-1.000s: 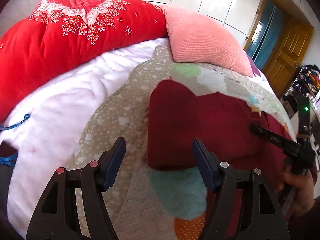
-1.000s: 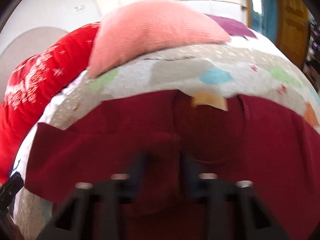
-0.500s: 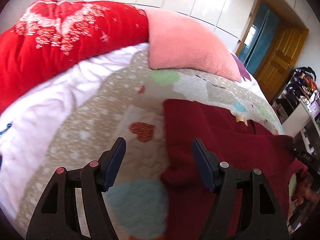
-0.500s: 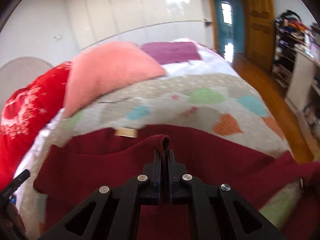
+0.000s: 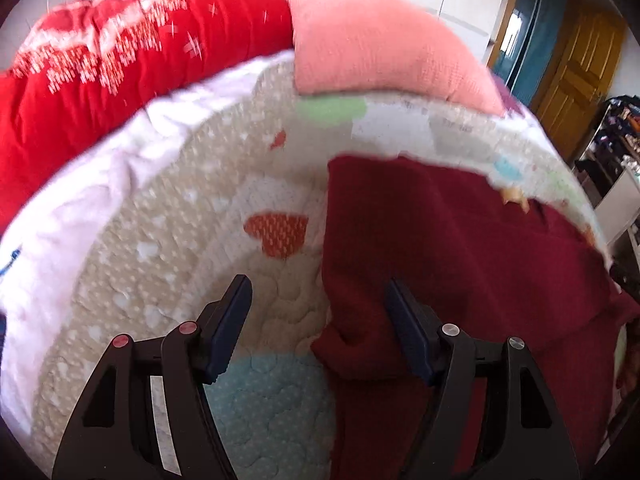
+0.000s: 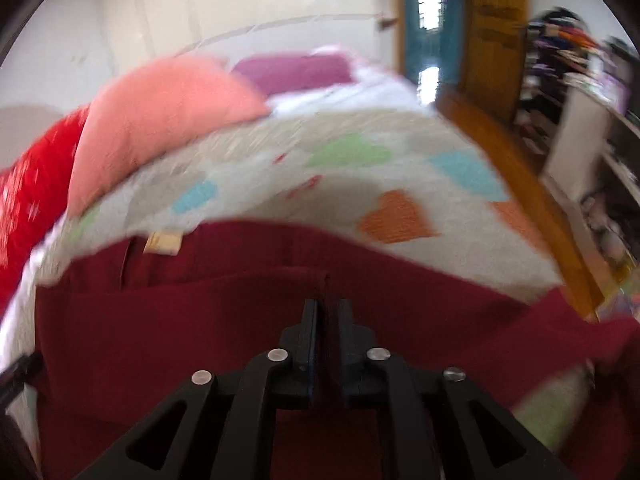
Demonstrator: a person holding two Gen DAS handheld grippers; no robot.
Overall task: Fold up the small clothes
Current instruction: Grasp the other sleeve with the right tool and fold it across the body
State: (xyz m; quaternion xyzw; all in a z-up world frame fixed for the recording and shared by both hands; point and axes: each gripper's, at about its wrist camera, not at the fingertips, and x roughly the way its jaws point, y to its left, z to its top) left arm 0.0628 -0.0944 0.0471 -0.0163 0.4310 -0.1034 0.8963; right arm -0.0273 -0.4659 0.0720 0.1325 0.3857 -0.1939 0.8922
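On the bed's heart-patterned quilt [image 5: 168, 240] the dark red garment [image 5: 460, 248] lies spread, the right tool [image 6: 327, 316] pinching a raised fold of it while the left tool [image 5: 316, 320] hangs spread wide over its near edge.

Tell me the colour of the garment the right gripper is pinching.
Dark red garment; clearest in the right wrist view.

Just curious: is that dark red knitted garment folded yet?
Partly: the dark red knitted garment has one flap doubled over, pinched by the right gripper.
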